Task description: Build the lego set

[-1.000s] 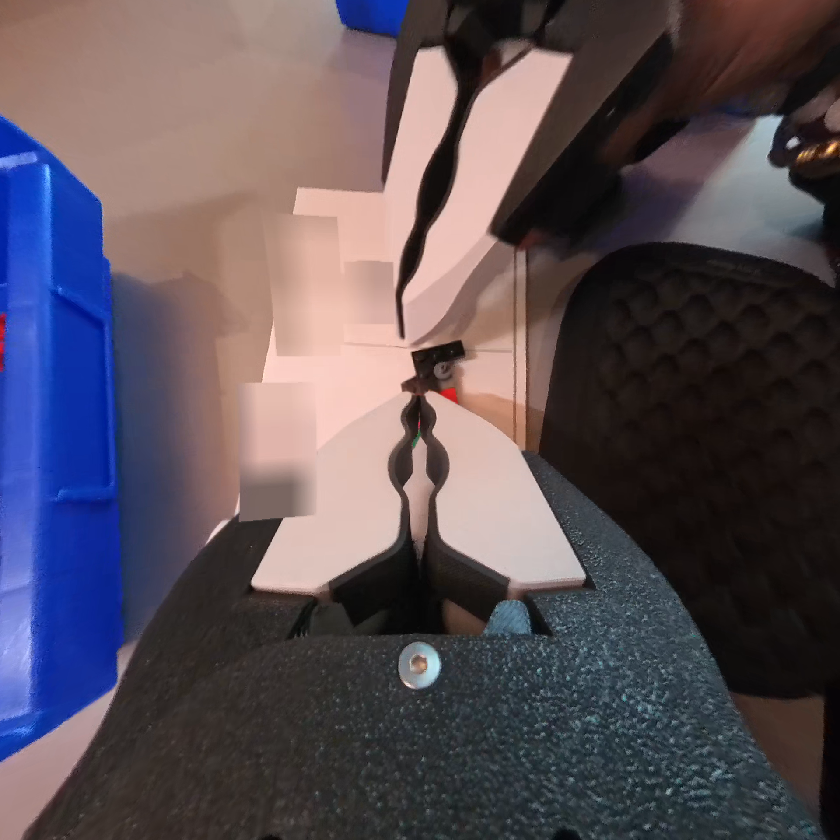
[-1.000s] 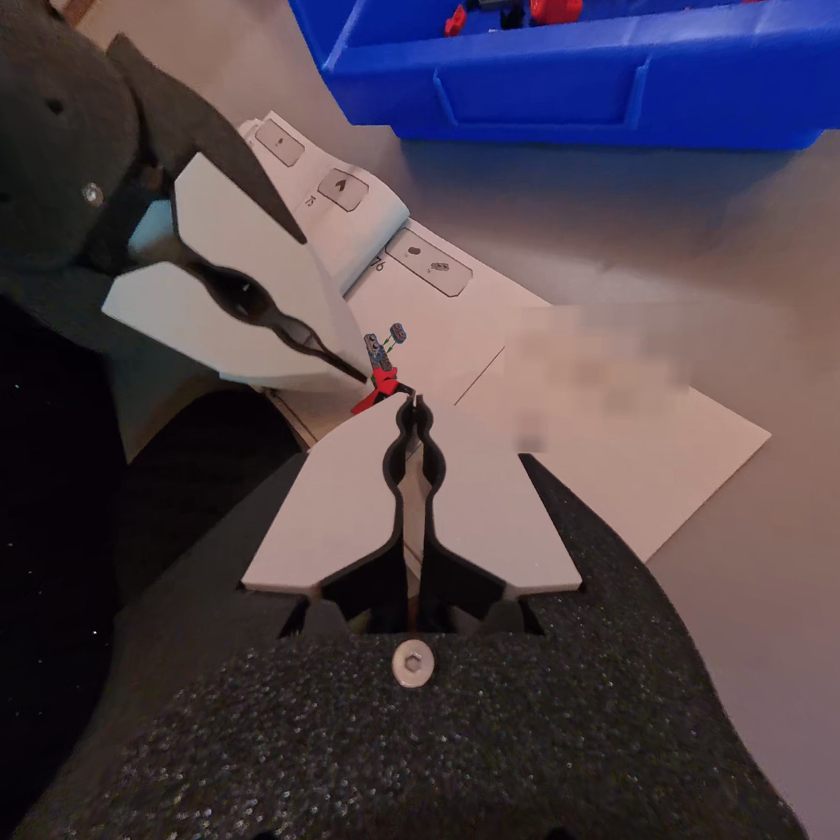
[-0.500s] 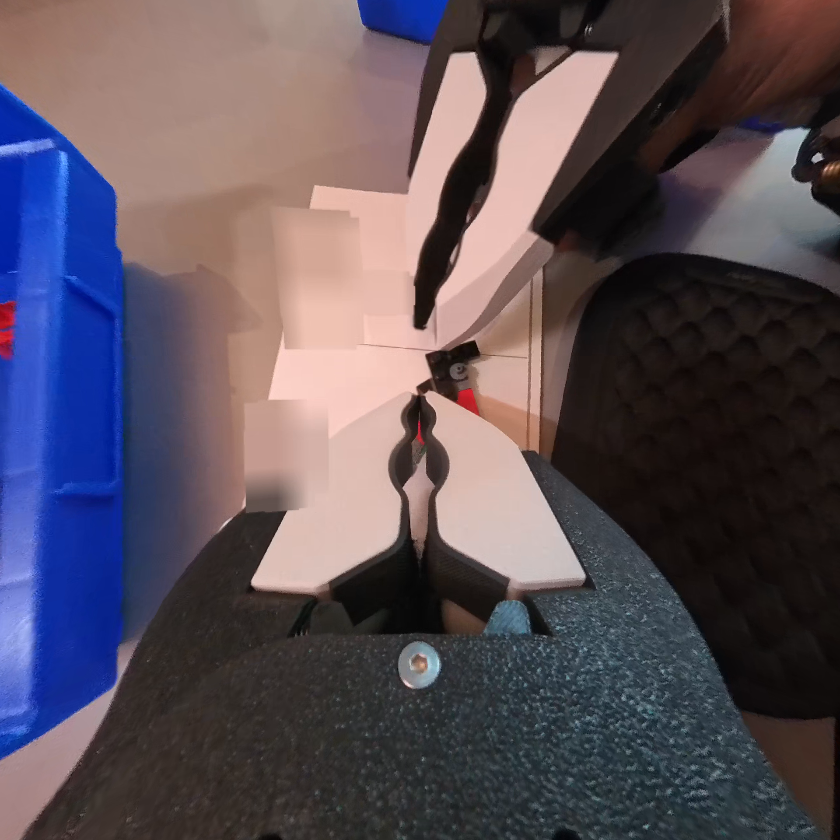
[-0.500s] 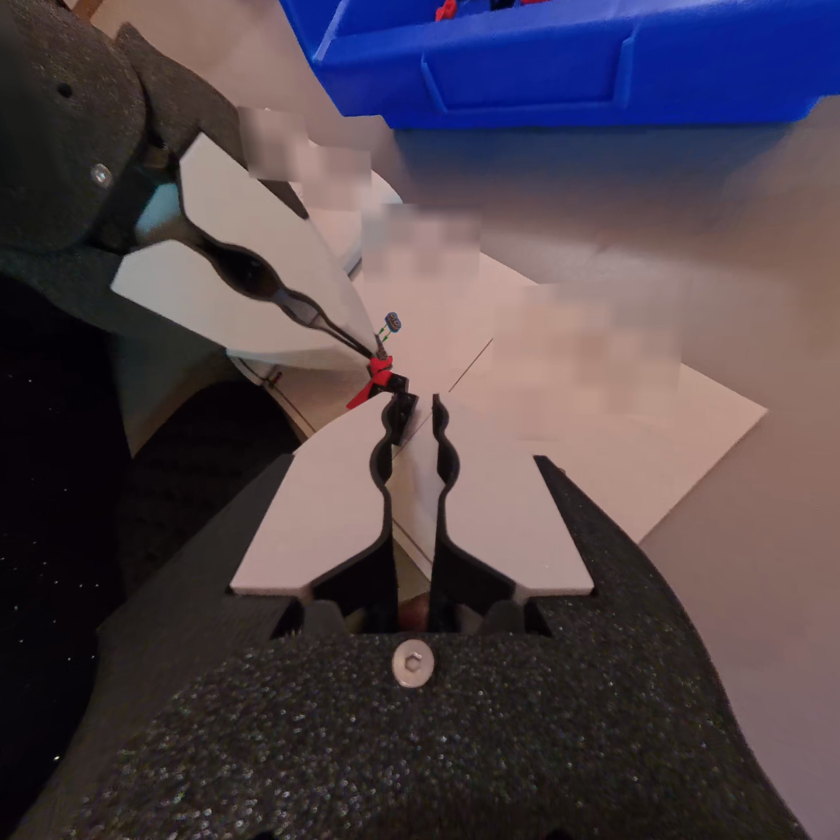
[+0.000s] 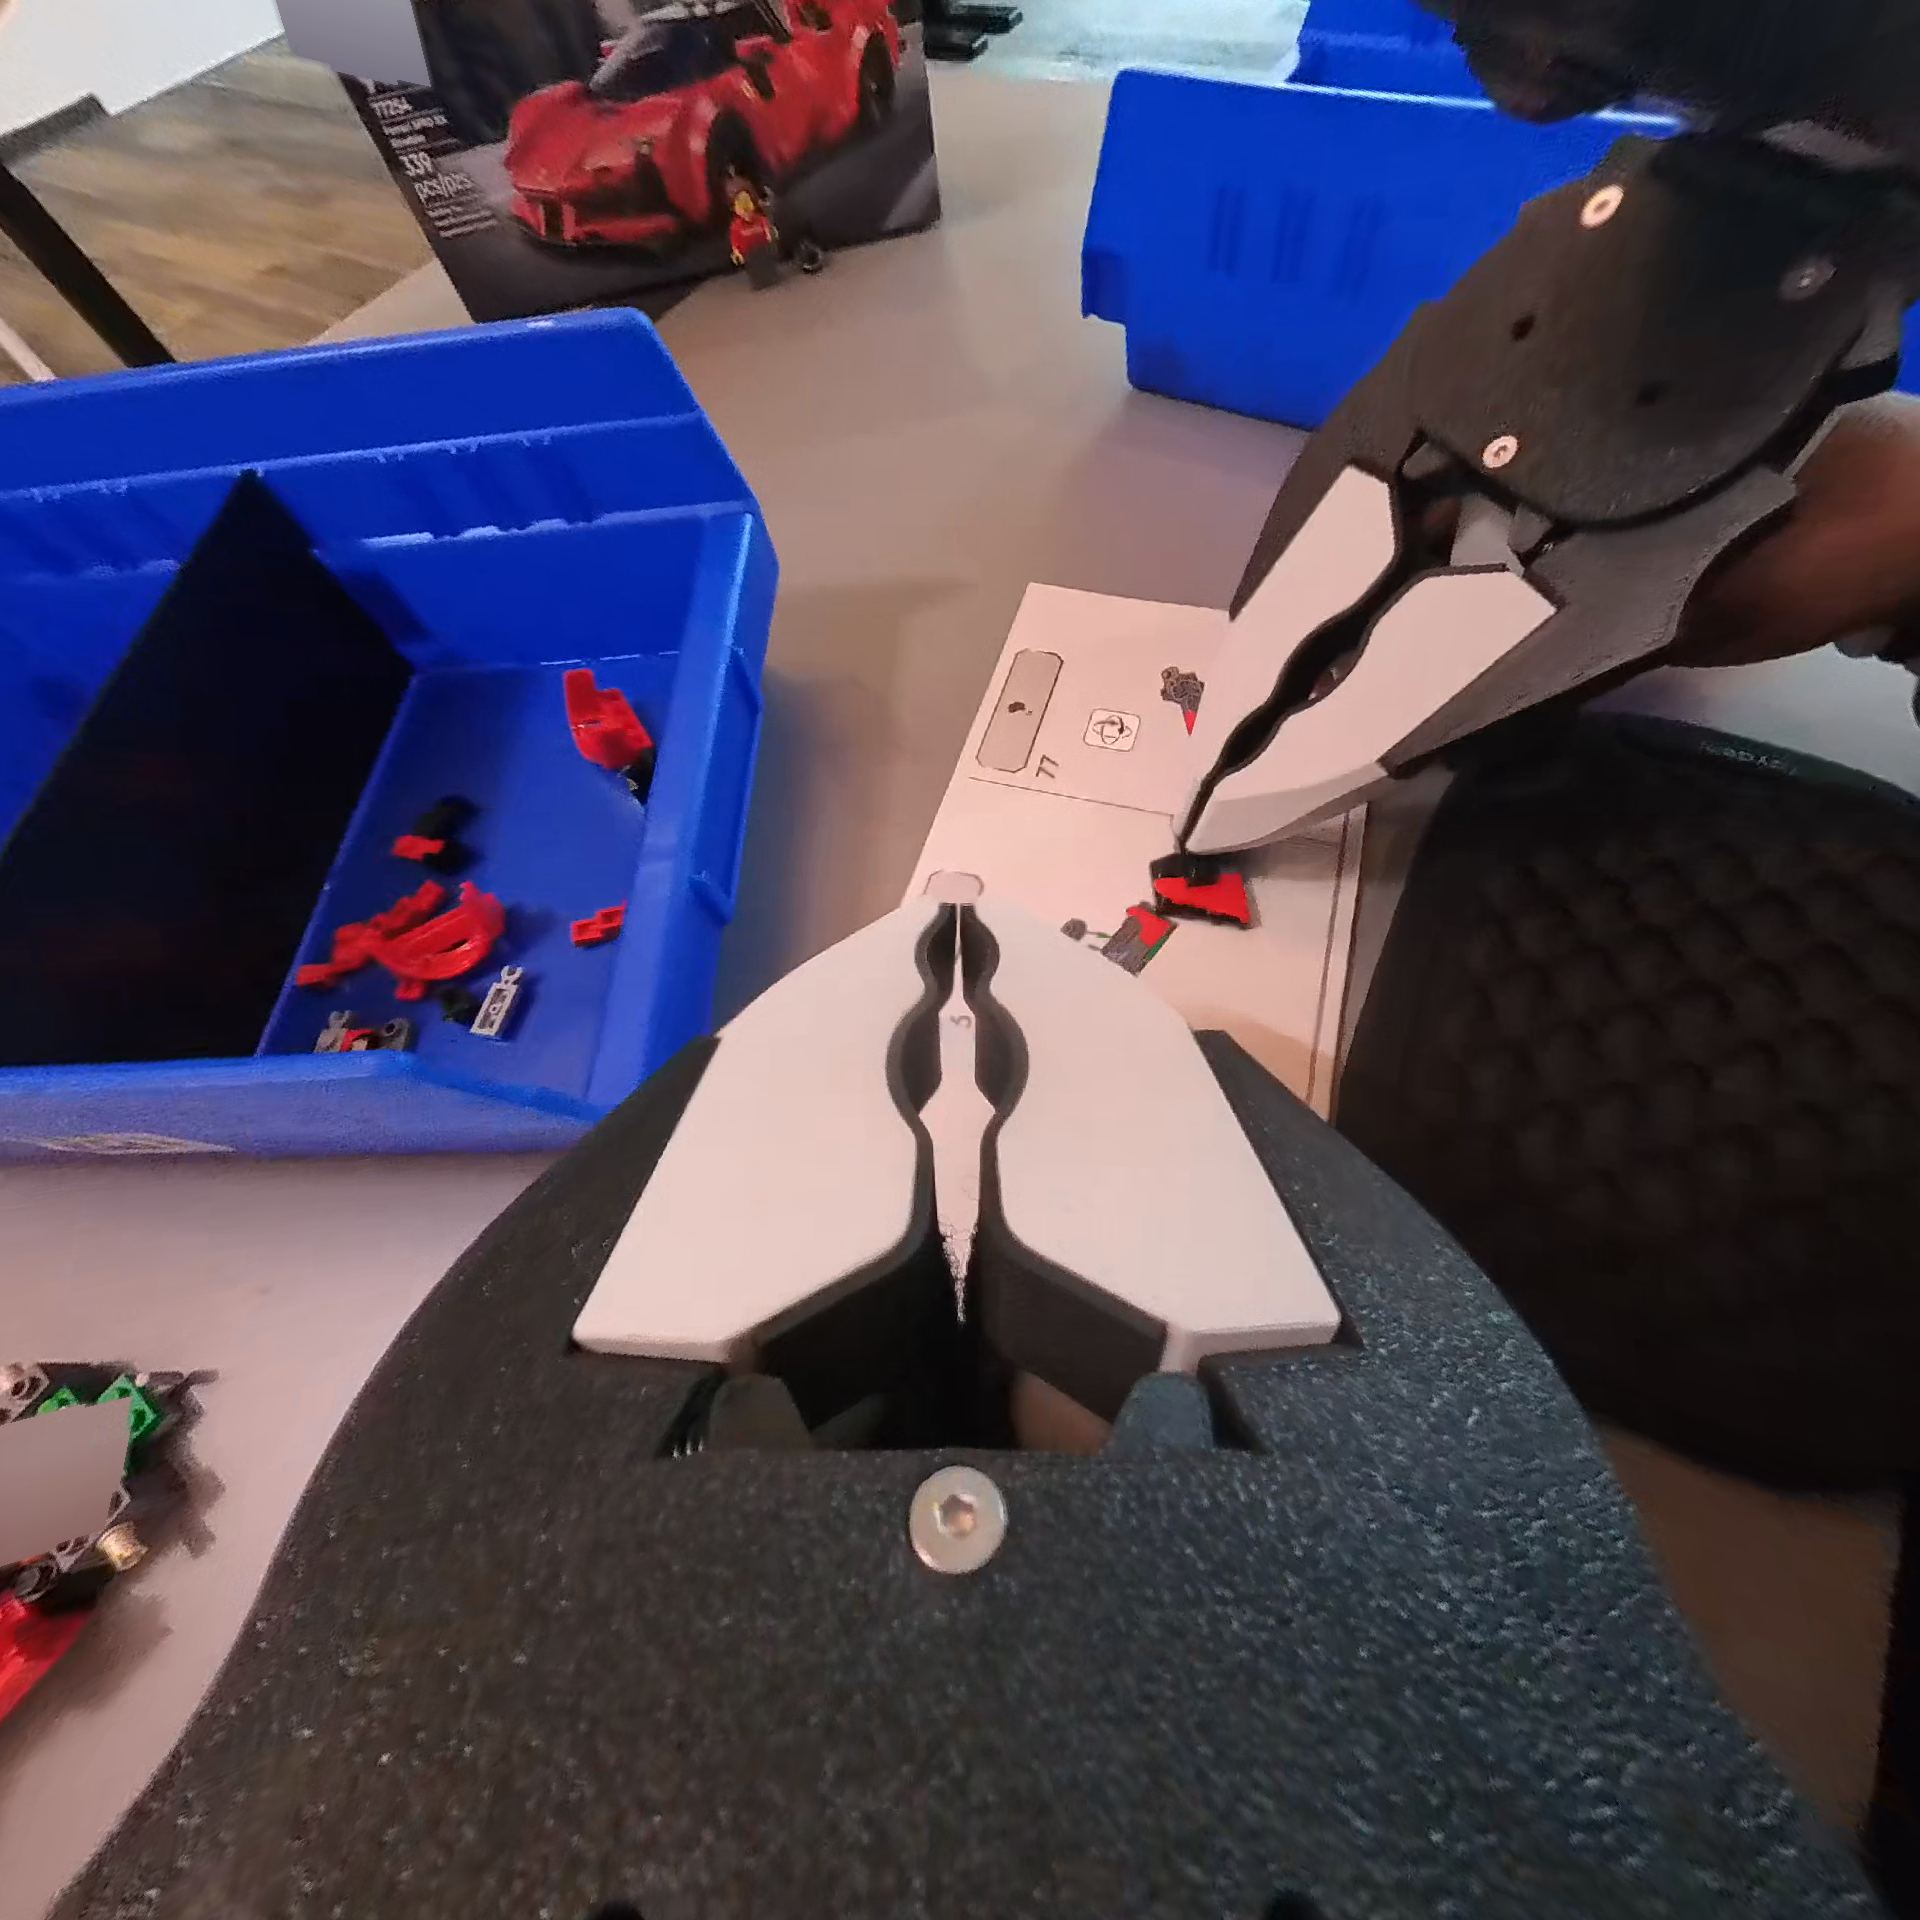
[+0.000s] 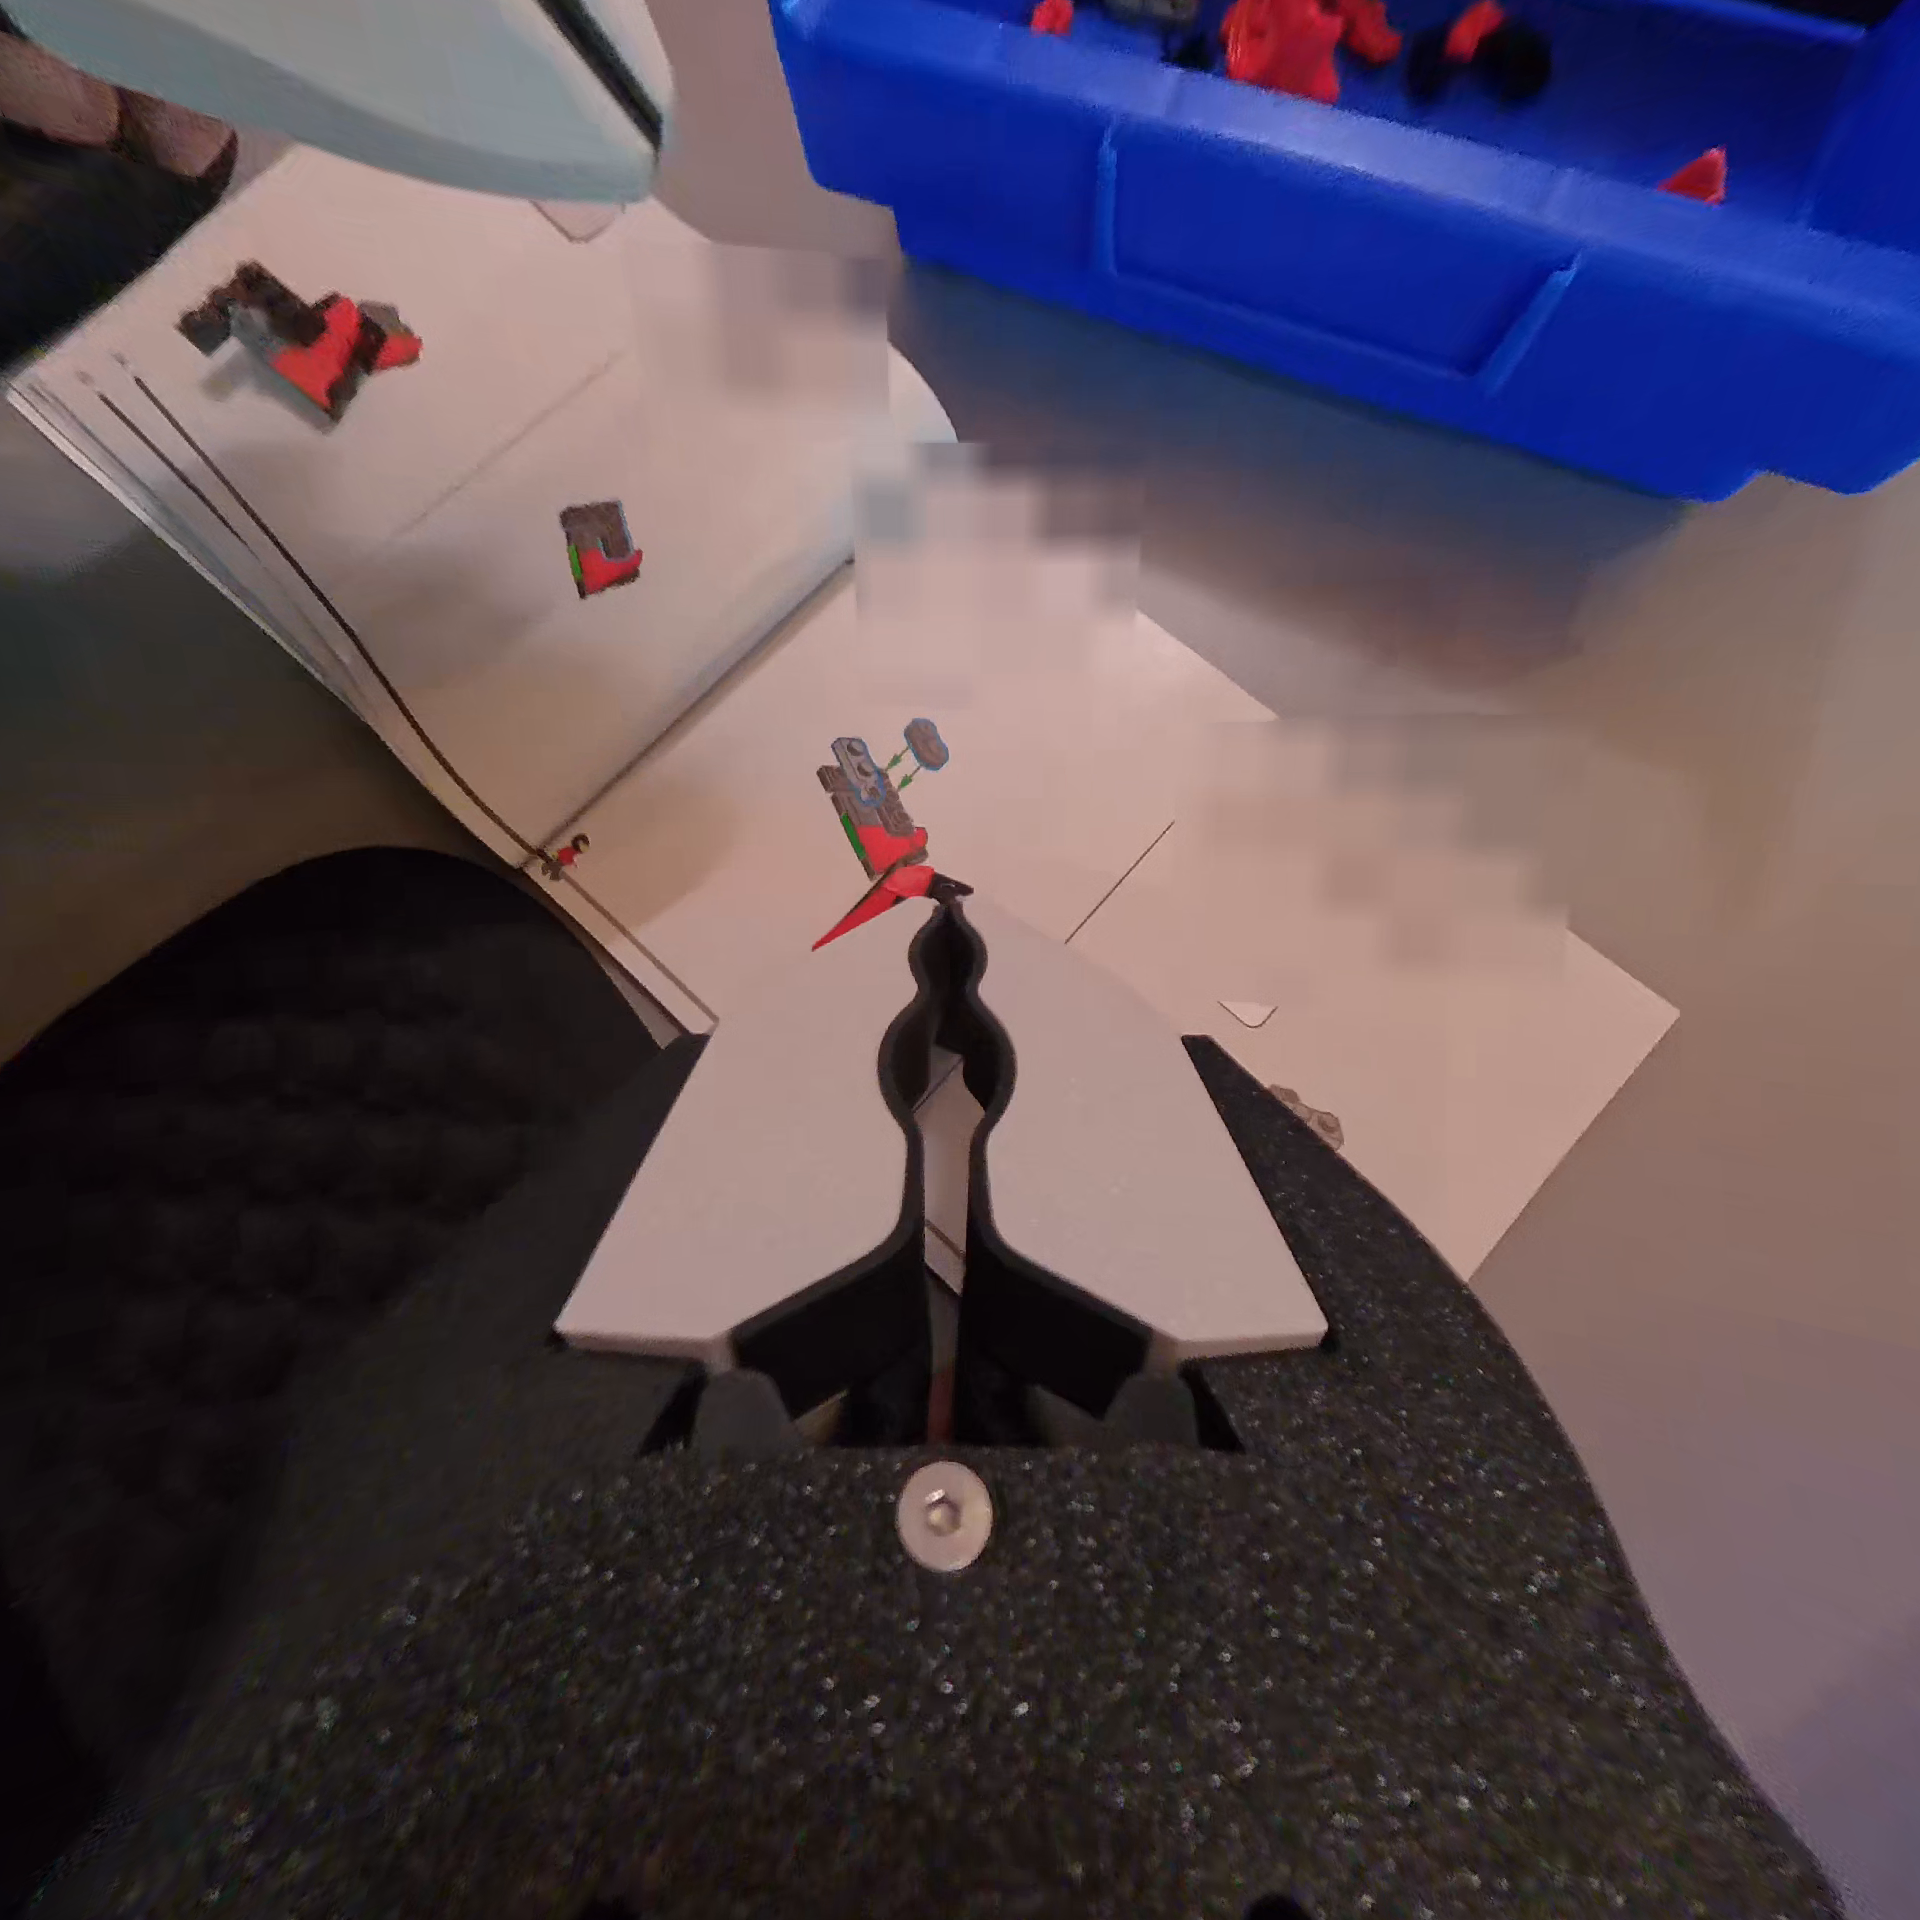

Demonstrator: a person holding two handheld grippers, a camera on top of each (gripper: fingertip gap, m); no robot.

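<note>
The right gripper [image 6: 951, 906] is closed at its tips on one small red-and-black piece [image 6: 883, 906], a red wedge with a black end, held just above the open booklet [image 6: 1403, 1122]; in the left wrist view the same gripper [image 5: 1190, 844] comes in from the upper right with the piece [image 5: 1200, 894] at its tip, low over the page. The left gripper [image 5: 954, 914] has its tips pressed together with nothing between them, and it hangs over the near edge of the booklet [image 5: 1049, 842], just left of the held piece. Printed build diagrams show on the pages; three are clear in the right wrist view, and blurred patches cover other parts. Two blue bins stand on the grey table [image 5: 935, 436]. The near bin [image 5: 665, 790], left of the left gripper, has one dark divider and about ten loose parts [image 5: 416, 935], mostly red with a few black and grey, too small to count exactly. The far bin [image 5: 1247, 270] stands beyond the booklet; the right wrist view shows a blue bin [image 6: 1351, 229] with red and black parts, though which of the two it is cannot be told. One set box [image 5: 675, 135] picturing a red car stands at the far edge of the table. One part-built model [image 5: 73, 1496], green, grey and red, lies at the lower left. A black mesh chair seat [image 5: 1662, 1091] is to the right.
</note>
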